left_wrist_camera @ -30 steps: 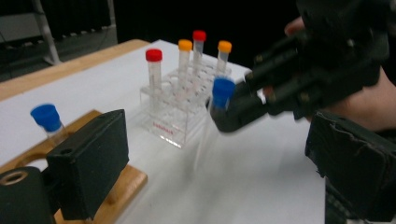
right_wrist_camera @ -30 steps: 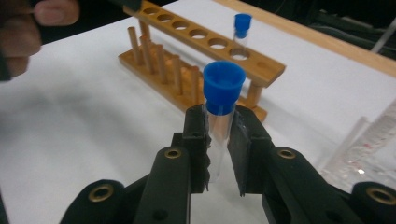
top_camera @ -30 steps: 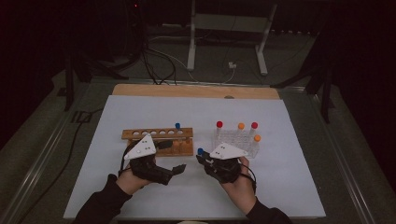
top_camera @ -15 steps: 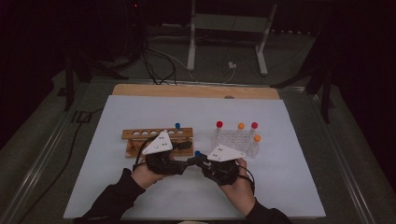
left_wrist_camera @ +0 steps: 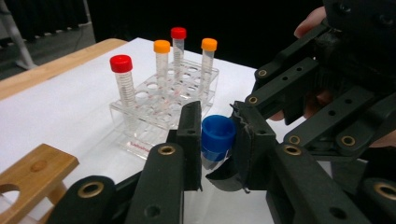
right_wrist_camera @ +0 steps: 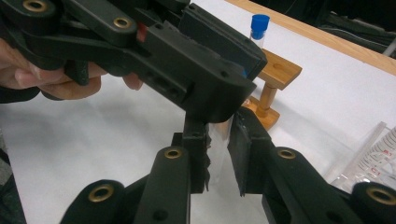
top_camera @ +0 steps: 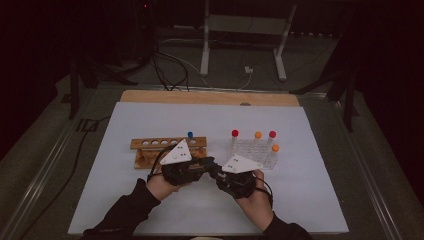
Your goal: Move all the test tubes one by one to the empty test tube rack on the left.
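From the high view, the two hands meet at the near middle of the white tabletop (top_camera: 125,150): the left hand-held gripper (top_camera: 207,163) and the right hand-held gripper (top_camera: 216,169) point at each other, just near of the gap between the wooden rack (top_camera: 145,145) on the left, which carries one blue-capped tube (top_camera: 190,136), and the clear rack (top_camera: 250,147) on the right, with its red- and orange-capped tubes. In the left gripper view, the left gripper's jaws have just been closing, and they now pinch the blue cap (left_wrist_camera: 217,135) of the held tube (left_wrist_camera: 212,161), while the other gripper's jaws come in from the right. In the right gripper view, the right gripper's jaws are clamped narrow on the clear body of that tube (right_wrist_camera: 217,140), with the left gripper lying across its top. Gripping the body with one and the cap with the other looks like a set-up for twisting the cap, or for passing the tube between hands. The tube's long axis runs roughly upright, cap uppermost, held above the tabletop between the two racks.
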